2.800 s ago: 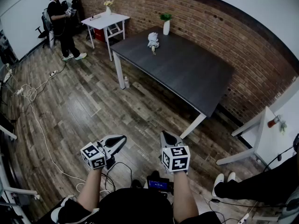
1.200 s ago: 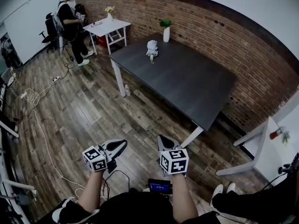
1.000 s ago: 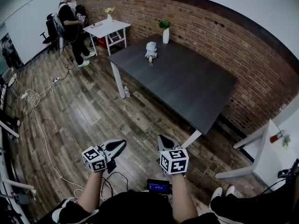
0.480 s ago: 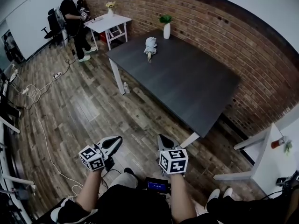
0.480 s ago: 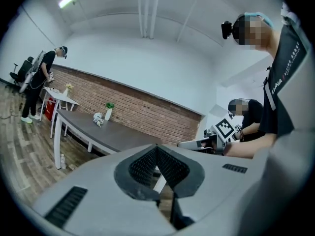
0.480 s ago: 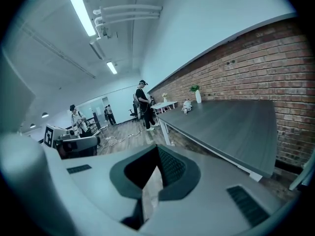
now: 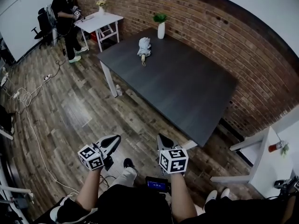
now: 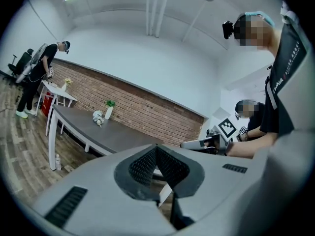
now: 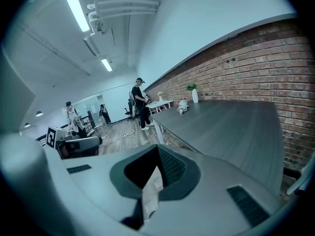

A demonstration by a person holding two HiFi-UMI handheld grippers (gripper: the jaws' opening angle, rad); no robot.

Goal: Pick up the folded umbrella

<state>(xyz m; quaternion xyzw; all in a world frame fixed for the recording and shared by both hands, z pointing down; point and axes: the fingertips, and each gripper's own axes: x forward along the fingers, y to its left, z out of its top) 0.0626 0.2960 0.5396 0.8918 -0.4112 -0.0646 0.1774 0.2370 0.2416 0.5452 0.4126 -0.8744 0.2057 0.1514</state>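
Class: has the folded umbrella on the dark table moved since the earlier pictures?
No. The folded umbrella lies just as before near the white vase on the dark table; only the camera shifted.

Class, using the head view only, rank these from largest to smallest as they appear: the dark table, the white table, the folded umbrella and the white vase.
1. dark table
2. white table
3. folded umbrella and white vase: these look about alike, so they are left unranked.

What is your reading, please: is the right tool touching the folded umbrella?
Apart. The head view shows the right tool over the floor, with bare table between it and the folded umbrella.
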